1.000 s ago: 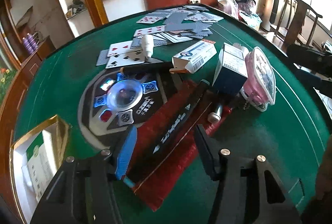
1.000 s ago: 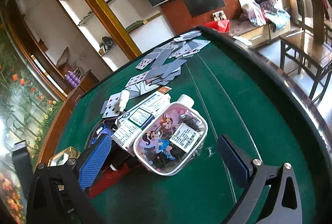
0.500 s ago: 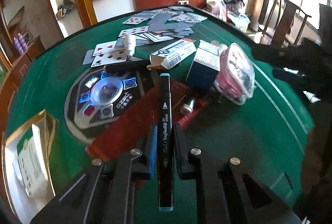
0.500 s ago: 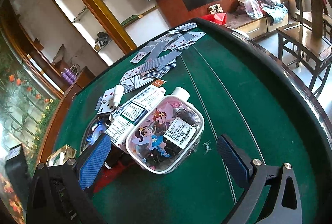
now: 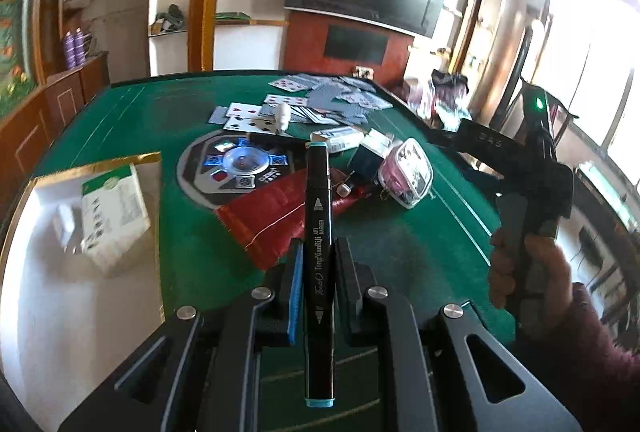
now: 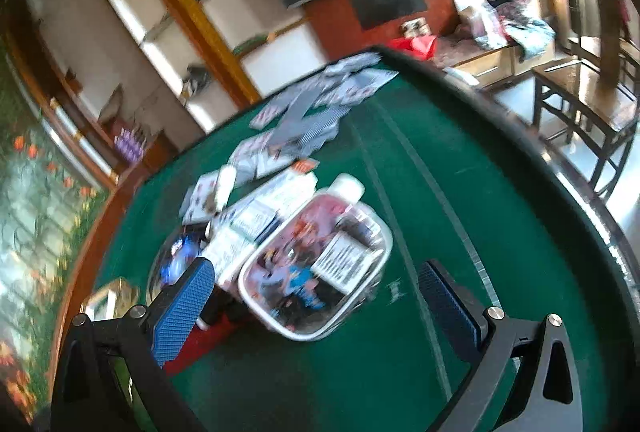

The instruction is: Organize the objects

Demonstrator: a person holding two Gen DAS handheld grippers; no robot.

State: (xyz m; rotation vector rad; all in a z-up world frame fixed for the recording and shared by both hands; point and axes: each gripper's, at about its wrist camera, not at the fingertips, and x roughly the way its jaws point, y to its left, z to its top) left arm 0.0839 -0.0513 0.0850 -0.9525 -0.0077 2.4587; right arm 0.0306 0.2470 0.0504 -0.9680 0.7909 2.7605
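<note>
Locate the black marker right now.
Left wrist view, centre: the black marker is clamped in the left tool, lifted over the green table, its cap pointing toward the red cloth.

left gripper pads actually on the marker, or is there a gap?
Touching. The left wrist view shows the left gripper with both pads pressed against the black marker barrel, no gap either side, marker lifted off the green table.

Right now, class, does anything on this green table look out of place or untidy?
Yes. Playing cards lie scattered, some face up, some face down, across the far side of the green table. Nearer, boxes and a clear pouch sit jumbled around a crumpled red cloth.
</note>
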